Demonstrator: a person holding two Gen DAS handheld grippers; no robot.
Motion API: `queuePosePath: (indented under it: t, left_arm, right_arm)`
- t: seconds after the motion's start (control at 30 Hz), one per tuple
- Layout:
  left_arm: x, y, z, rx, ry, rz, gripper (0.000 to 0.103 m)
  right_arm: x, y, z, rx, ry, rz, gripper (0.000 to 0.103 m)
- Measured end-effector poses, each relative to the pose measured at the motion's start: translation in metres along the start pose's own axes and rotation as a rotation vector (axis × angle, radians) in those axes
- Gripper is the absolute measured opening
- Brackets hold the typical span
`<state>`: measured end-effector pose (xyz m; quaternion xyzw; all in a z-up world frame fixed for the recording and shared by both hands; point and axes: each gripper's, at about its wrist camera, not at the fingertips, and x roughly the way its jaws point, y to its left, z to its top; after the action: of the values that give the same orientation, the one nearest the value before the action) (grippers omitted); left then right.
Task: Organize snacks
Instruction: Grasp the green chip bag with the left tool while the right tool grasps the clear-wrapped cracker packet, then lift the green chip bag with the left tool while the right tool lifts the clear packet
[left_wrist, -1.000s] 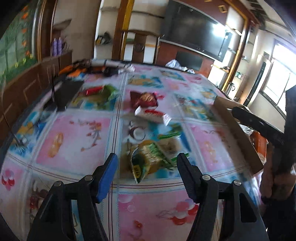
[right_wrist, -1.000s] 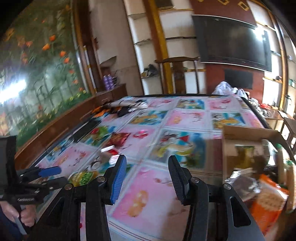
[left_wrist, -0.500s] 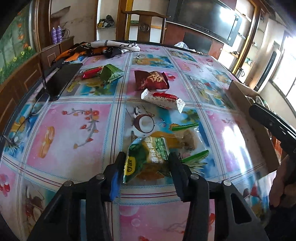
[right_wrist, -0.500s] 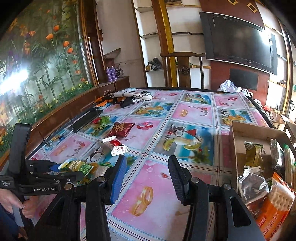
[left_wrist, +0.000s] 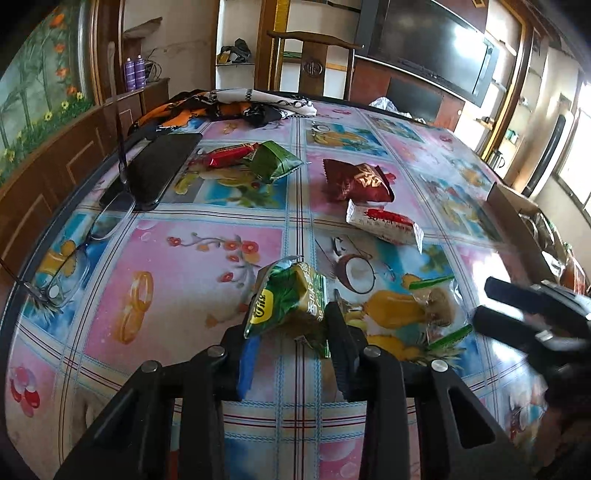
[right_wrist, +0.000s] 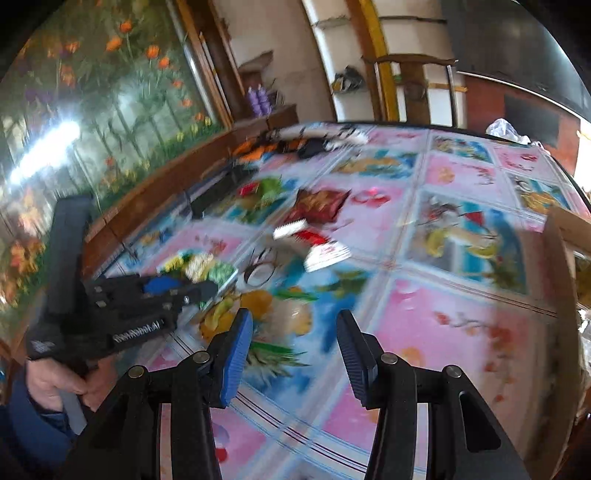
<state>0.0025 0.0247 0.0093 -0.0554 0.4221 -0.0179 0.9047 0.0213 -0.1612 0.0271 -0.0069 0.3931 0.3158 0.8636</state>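
My left gripper is shut on a green snack packet and holds it lifted a little off the table. Beyond it lie a white-and-red packet, a dark red packet, and a green packet beside a red one. A clear packet lies just right of the held one. My right gripper is open and empty above the table, right of the left gripper. The cardboard box with snacks stands at the right table edge.
Eyeglasses and a black phone lie at the table's left edge. A pile of cloth lies at the far end, before a wooden chair. The box wall shows in the right wrist view.
My left gripper moved down, closed on the green packet and lifted it slightly. My right gripper swung left and lower towards the snacks; its view is blurred by motion.
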Motion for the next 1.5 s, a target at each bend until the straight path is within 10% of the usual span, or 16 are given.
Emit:
queuePosePath:
  t: [0.3,1.1,1.5]
  left_arm:
    - [0.005,-0.002,0.005,0.003,0.001,0.025,0.033]
    - [0.021,-0.066,0.035,0.033,-0.064,-0.159,0.023]
    - [0.002,-0.074,0.031,0.111,-0.200,-0.027,0.023]
  right_arm:
    - [0.041,0.025,0.005,-0.079,0.101,-0.111,0.036]
    - [0.007,-0.054,0.031,0.137,-0.070,-0.215,0.034]
    - [0.005,-0.045,0.029,0.119,-0.084,-0.183,0.034]
